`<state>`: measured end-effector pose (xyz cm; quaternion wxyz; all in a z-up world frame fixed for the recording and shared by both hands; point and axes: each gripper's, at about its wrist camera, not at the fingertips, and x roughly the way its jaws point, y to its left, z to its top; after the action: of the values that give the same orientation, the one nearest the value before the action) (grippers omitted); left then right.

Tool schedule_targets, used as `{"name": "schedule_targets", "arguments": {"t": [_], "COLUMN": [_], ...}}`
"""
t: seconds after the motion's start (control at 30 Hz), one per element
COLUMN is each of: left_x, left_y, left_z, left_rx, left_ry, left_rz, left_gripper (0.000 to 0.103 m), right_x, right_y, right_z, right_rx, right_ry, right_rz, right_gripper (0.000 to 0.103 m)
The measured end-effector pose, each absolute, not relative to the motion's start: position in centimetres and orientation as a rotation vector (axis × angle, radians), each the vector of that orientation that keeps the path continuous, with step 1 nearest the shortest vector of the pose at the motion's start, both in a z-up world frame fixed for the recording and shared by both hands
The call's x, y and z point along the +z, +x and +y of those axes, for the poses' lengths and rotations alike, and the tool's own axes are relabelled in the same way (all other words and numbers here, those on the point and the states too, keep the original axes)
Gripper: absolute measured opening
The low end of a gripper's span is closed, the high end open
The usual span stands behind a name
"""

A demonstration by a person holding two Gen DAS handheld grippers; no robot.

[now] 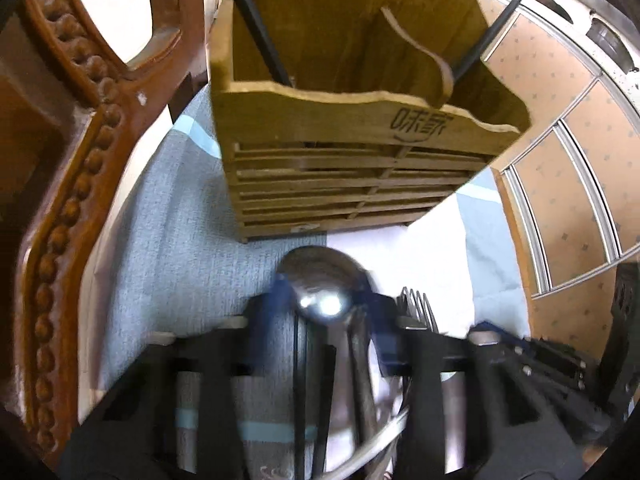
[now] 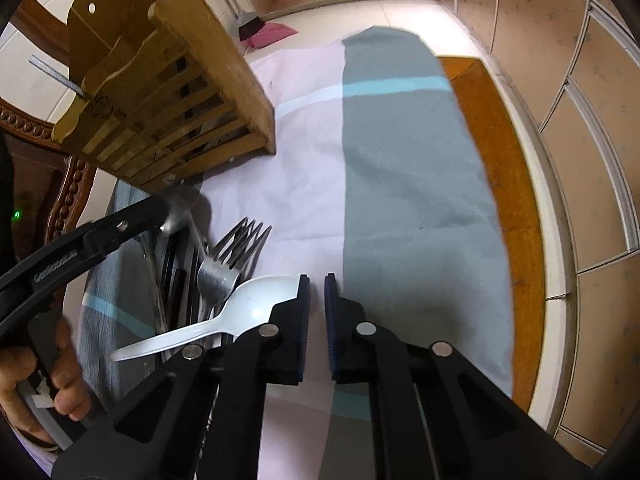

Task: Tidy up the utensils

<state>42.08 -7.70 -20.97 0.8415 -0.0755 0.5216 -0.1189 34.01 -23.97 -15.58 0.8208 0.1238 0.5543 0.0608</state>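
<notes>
Steel spoon (image 1: 326, 290): polished metal, lying on the desk just in front of the wooden holder; bowl toward the holder, handle running back between the left gripper's fingers, so its long axis follows the gripper's line.
Left gripper (image 1: 322, 312): partly closed around the spoon at the neck, blue pads close on either side; the blur does not show whether the pads press on it. In the right wrist view the same gripper (image 2: 158, 210) reaches in from the left, its tip at the spoon bowl (image 2: 182, 210).
Right gripper (image 2: 317, 320): nearly closed, only a narrow slit between the blue pads, nothing in it; poised above the cloth.
Wooden holder (image 1: 352, 128): slatted front, upright on the desk, a dark thin rod (image 1: 256, 24) leaning inside its left compartment.
Forks (image 2: 234, 252): a stacked bunch, tines toward the holder and slightly right, handles running back toward the camera, just right of the steel spoon.
White plastic spoon (image 2: 240, 312): lies across the fork handles, bowl to the right touching the right gripper's left finger, handle down-left.
Cloth (image 2: 400, 160): grey and pale panels with a light blue stripe, covering the desk (image 2: 516, 200).
Hand (image 2: 28, 380): grips the left gripper's handle, lower left.
</notes>
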Motion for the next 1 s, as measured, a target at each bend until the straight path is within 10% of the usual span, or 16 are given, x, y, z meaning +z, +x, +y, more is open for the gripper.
{"name": "schedule_targets", "arguments": {"t": [0.27, 0.93, 1.0], "left_x": [-20.9, -21.1, -21.4], "left_y": [40.4, 41.8, 42.2], "left_z": [-6.8, -4.0, -3.9], "left_rx": [-0.238, -0.188, -0.195], "left_ry": [-0.123, -0.21, -0.228], "left_rz": [1.128, 1.142, 1.156], "left_gripper": [0.039, 0.065, 0.069], "right_x": [-16.4, -17.0, -16.6], "right_y": [33.7, 34.3, 34.3], "right_z": [-25.5, -23.1, -22.6], "right_rx": [0.171, 0.314, 0.314], "right_ry": [0.422, 0.509, 0.474], "right_rz": [1.253, 1.205, 1.191], "right_gripper": [0.025, 0.025, 0.01]}}
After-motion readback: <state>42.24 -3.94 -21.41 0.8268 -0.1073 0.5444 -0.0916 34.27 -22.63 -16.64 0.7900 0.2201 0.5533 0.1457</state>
